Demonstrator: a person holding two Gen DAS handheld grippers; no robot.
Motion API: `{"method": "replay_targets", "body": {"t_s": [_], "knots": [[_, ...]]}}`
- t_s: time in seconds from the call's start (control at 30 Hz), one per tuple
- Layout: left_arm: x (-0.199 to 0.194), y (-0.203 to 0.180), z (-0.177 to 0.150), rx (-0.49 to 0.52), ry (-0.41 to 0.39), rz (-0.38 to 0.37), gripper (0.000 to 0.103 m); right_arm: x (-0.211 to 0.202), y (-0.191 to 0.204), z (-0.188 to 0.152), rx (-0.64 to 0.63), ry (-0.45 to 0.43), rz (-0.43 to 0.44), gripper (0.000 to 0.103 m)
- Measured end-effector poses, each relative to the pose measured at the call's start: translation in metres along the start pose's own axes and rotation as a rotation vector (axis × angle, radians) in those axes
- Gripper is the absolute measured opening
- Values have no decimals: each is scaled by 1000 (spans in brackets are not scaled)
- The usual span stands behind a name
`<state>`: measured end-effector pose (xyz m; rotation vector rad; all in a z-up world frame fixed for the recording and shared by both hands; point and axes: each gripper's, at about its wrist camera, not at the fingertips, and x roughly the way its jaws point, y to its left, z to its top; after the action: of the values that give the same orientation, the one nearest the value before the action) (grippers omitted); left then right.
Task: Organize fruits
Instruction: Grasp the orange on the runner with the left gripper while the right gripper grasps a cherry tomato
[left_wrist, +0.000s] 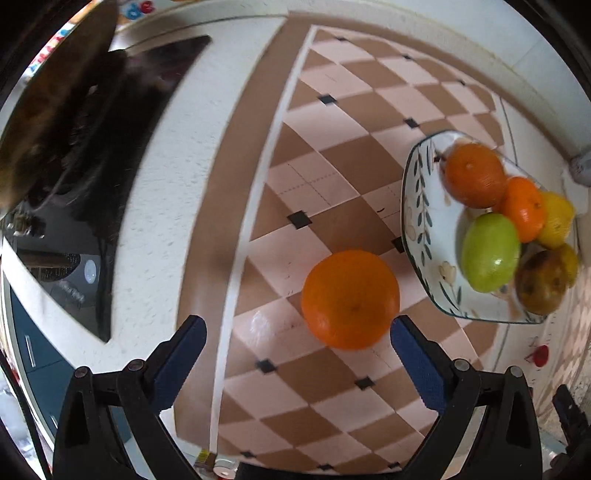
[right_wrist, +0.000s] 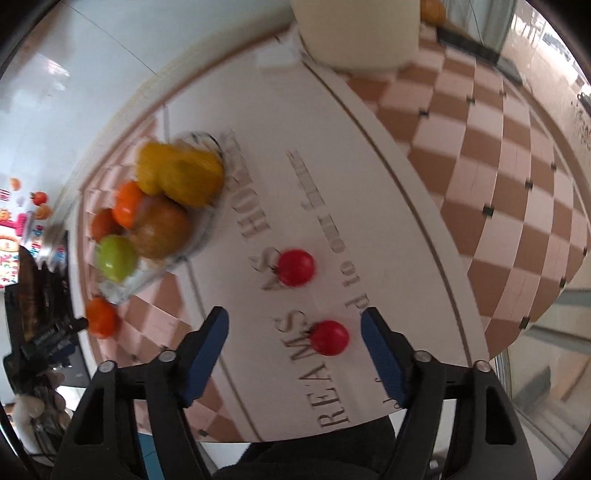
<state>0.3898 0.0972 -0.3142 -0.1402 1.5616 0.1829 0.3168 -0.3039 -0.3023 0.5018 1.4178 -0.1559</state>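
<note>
In the left wrist view a loose orange (left_wrist: 350, 299) lies on the checkered tablecloth, just ahead of my open, empty left gripper (left_wrist: 297, 336), nearer its right finger. A glass plate (left_wrist: 417, 206) with leaf pattern to the right holds several fruits: oranges, a green fruit (left_wrist: 491, 253), yellow and brown ones. In the right wrist view my right gripper (right_wrist: 295, 325) is open and empty above the table. A small red fruit (right_wrist: 330, 342) lies between its fingers, toward the right one. A second red fruit (right_wrist: 295, 267) lies farther ahead. The plate (right_wrist: 147, 277) and loose orange (right_wrist: 100, 318) show at left.
A large cream-coloured container (right_wrist: 358, 33) stands at the table's far side. The table edge (right_wrist: 443, 229) runs close to the right of the red fruits, with tiled floor below. A dark screen-like object (left_wrist: 110, 166) lies at the left of the table.
</note>
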Motion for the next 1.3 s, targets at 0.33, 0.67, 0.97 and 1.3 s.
{"method": "replay_targets", "body": {"t_s": [0.33, 0.67, 0.97, 1.3], "knots": [[20, -27, 1, 127, -1, -35, 76, 51, -4, -11, -14, 104, -28, 48], [12, -30, -34, 116, -5, -81, 62, 49, 33, -22, -156, 100, -22, 32], [9, -57, -111, 154, 49, -149, 62, 59, 108, -45, -367, 147, 69, 32], [14, -76, -119, 160, 18, -123, 62, 75, 123, -50, -472, 177, 8, 33]]}}
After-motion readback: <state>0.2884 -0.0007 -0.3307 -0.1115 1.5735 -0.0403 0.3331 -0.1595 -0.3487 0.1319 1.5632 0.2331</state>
